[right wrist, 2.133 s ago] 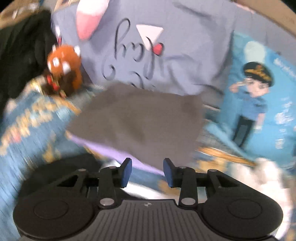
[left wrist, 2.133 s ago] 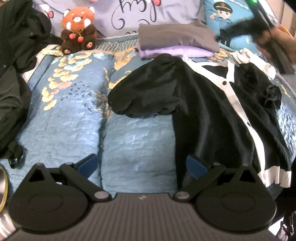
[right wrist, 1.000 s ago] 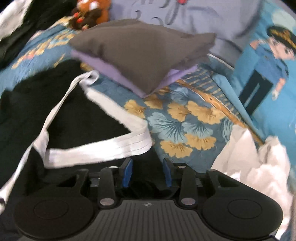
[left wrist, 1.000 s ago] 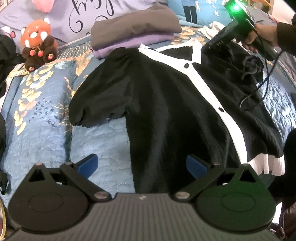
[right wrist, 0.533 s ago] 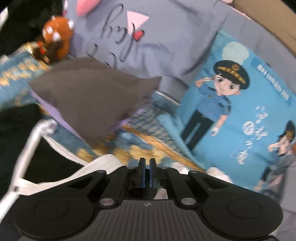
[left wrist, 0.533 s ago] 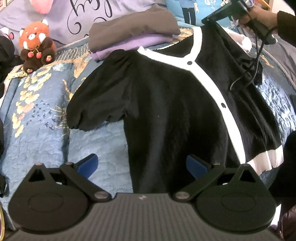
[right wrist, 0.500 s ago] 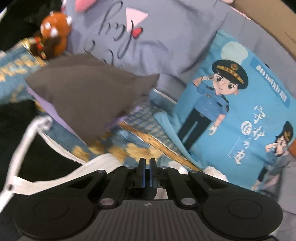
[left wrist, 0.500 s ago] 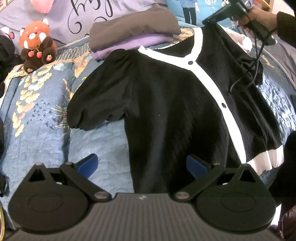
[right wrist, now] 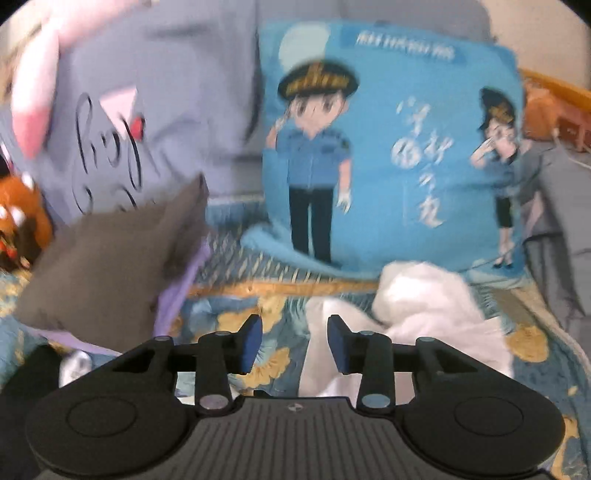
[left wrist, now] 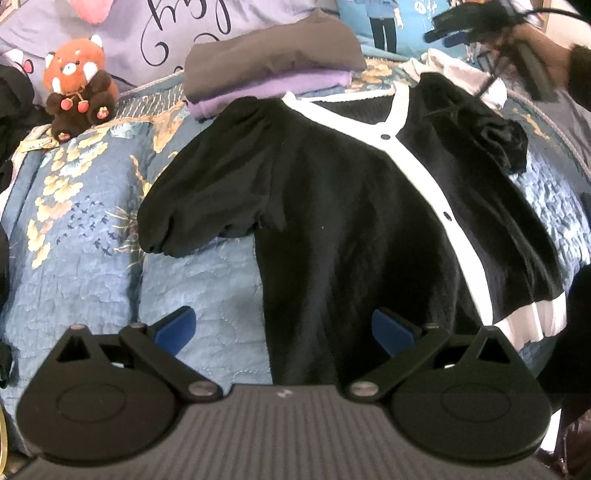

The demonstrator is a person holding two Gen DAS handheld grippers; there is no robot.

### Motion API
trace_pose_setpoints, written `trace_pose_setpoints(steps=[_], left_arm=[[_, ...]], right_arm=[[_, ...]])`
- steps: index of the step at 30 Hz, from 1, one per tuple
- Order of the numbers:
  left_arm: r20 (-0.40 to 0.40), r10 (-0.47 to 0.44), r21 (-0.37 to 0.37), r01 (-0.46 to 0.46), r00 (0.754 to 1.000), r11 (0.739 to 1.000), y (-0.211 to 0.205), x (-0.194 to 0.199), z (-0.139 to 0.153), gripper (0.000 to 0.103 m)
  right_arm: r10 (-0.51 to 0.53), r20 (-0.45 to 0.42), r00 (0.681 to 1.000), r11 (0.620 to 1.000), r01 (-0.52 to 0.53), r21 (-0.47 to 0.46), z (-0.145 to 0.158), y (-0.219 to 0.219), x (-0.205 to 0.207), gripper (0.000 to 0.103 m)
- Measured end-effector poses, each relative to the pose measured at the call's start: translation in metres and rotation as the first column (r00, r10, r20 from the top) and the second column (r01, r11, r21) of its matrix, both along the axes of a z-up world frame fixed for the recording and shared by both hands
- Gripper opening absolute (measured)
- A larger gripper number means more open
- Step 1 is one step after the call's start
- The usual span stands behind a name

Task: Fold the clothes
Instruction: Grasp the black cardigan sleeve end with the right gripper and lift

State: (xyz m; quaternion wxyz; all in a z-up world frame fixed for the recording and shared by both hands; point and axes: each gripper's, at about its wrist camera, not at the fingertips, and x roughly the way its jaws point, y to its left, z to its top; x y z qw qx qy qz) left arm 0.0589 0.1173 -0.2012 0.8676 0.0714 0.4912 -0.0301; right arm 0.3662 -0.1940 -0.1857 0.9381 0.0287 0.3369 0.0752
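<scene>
- Left wrist view: red panda plush [left wrist: 77, 85] sits far left on the blue floral quilt [left wrist: 74, 229], against a lilac pillow [left wrist: 177, 33] with looping script, illegible.
- Folded stack, grey garment [left wrist: 273, 55] on purple garment [left wrist: 269, 88], lies just behind the black cardigan [left wrist: 351, 206].
- Cardigan lies flat, front up, white placket with buttons, left sleeve bunched outward.
- Left gripper [left wrist: 284, 328]: jaws spread wide, empty; the cardigan's hem lies between the fingers, nearer the right one; contact not discernible.
- Right wrist view: right gripper [right wrist: 294, 345] has jaws partly apart, holding nothing, above quilt and a white cloth [right wrist: 413, 317].
- Blue cushion [right wrist: 391, 147] shows cartoon officers; its characters are blurred, unreadable.
</scene>
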Motion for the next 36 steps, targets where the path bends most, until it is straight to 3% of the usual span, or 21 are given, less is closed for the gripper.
trace_pose_setpoints(steps=[3, 6, 12, 15, 17, 18, 19, 23, 30, 33, 36], left_arm=[[0.015, 0.000, -0.011, 0.000, 1.000, 1.000, -0.001, -0.004, 0.005, 0.103], [0.027, -0.006, -0.017, 0.006, 1.000, 1.000, -0.004, -0.008, 0.010, 0.103], [0.039, -0.026, -0.016, 0.027, 0.999, 1.000, -0.017, -0.016, 0.018, 0.103], [0.036, -0.044, -0.006, 0.044, 0.998, 0.999, -0.026, -0.018, 0.019, 0.103], [0.032, -0.056, 0.009, 0.056, 0.998, 0.998, -0.034, -0.019, 0.020, 0.103], [0.034, -0.062, 0.012, 0.061, 0.998, 0.998, -0.037, -0.019, 0.021, 0.103], [0.035, -0.068, 0.015, 0.067, 0.997, 0.998, -0.040, -0.020, 0.022, 0.103], [0.046, -0.085, 0.016, 0.084, 0.995, 0.996, -0.049, -0.021, 0.028, 0.103], [0.058, -0.102, 0.019, 0.101, 0.993, 0.995, -0.057, -0.024, 0.034, 0.103], [0.059, -0.106, 0.015, 0.105, 0.993, 0.994, -0.058, -0.025, 0.034, 0.103], [0.061, -0.112, 0.023, 0.111, 0.992, 0.994, -0.059, -0.027, 0.035, 0.103]], right_arm=[[0.018, 0.023, 1.000, 1.000, -0.017, -0.017, 0.015, -0.010, -0.035, 0.047], [-0.014, 0.000, 1.000, 0.999, 0.014, -0.046, 0.012, -0.030, -0.068, 0.054], [-0.135, -0.172, 0.976, 0.991, 0.135, -0.010, -0.043, -0.073, -0.113, 0.054], [-0.203, -0.264, 0.943, 0.969, 0.232, 0.084, -0.076, -0.089, -0.123, 0.054], [-0.228, -0.252, 0.941, 0.951, 0.270, 0.148, -0.088, -0.093, -0.126, 0.054], [-0.229, -0.240, 0.943, 0.946, 0.274, 0.173, -0.091, -0.093, -0.126, 0.041], [-0.220, -0.237, 0.946, 0.945, 0.267, 0.189, -0.092, -0.092, -0.125, 0.005], [-0.228, -0.177, 0.958, 0.949, 0.259, 0.178, -0.076, -0.088, -0.130, 0.002], [-0.290, 0.046, 0.956, 0.955, 0.286, 0.074, 0.006, -0.107, -0.161, 0.002], [-0.289, 0.023, 0.957, 0.957, 0.289, -0.026, 0.007, -0.118, -0.157, 0.002], [-0.285, -0.040, 0.958, 0.951, 0.278, -0.136, -0.016, -0.120, -0.142, 0.002]])
